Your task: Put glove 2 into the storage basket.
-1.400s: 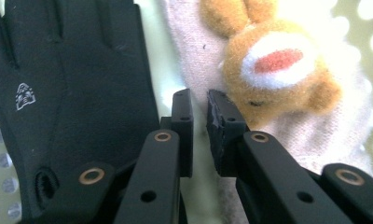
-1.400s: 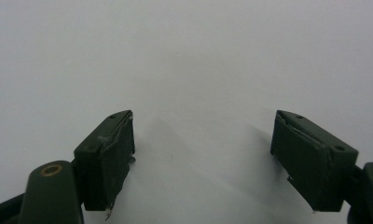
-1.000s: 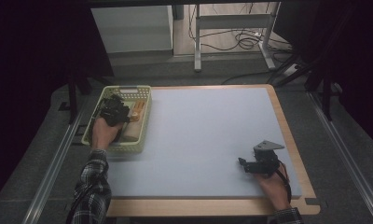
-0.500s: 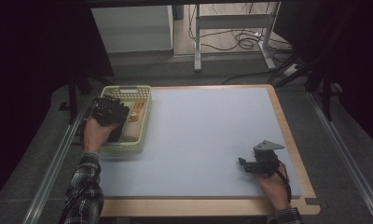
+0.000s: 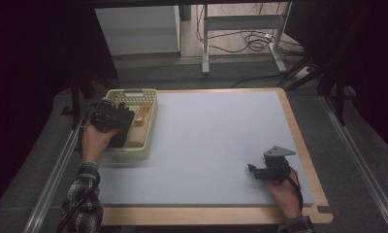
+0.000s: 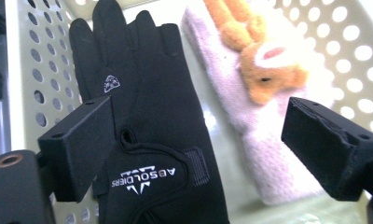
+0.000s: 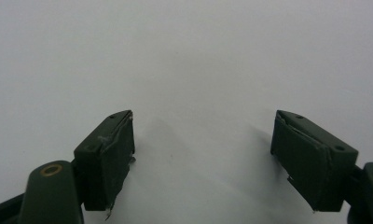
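Note:
A pale yellow-green perforated basket (image 5: 151,121) stands at the table's left edge. Inside lie a black glove (image 6: 147,121) with white lettering and a pink knitted piece (image 6: 268,154) bearing an orange plush animal (image 6: 264,70). My left gripper (image 6: 198,144) hovers open just over the basket, one jaw over the glove's cuff and the other beside the pink piece, with nothing clamped. In the high view the left gripper (image 5: 107,119) sits over the basket's left half. My right gripper (image 5: 260,172) rests open near the table's front right, and in its own view the right gripper (image 7: 201,154) stands over bare white tabletop.
The white table surface (image 5: 216,141) has a wooden rim (image 5: 299,131) along the right and front. Beyond the far edge stand a light cabinet (image 5: 136,29) and a metal frame (image 5: 245,24) with cables on the floor. Dark surroundings flank both sides.
My left gripper has pulled back toward the basket's left near side and the basket has shifted slightly. The right gripper has stayed put.

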Demonstrator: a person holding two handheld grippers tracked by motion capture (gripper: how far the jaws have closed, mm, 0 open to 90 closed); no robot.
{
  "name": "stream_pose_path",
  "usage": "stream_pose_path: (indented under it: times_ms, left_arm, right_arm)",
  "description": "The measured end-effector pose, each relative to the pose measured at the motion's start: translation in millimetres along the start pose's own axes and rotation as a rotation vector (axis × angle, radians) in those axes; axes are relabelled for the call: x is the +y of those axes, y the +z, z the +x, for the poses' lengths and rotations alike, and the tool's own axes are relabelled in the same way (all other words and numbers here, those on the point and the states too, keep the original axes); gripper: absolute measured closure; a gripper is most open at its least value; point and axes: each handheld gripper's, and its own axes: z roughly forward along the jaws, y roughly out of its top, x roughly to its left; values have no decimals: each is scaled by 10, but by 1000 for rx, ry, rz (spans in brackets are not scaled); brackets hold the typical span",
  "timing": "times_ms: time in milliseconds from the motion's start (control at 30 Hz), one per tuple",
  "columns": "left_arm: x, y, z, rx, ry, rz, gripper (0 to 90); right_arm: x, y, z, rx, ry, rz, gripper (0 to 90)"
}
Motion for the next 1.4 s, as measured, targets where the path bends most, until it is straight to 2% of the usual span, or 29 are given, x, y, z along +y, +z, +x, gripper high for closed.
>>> stream_pose_path:
  times_ms: [133,333,700,1033,1400]
  left_arm:
    - [-14,-61,-20,-30,-1,-11,96]
    - [-27,-159,-65,-65,11,-57,71]
    - [-105,-319,-156,-116,54,-122,39]
    - [-203,-431,-237,-157,88,-160,19]
    - [-288,-563,-436,-215,128,-227,16]
  right_arm:
    - [0,0,0,0,0,0,211]
    - [0,0,0,0,0,0,211]
    - [0,0,1,0,0,1,211]
    - [0,0,2,-2,-1,0,210]
    - [1,-2,1,-2,-2,3,209]
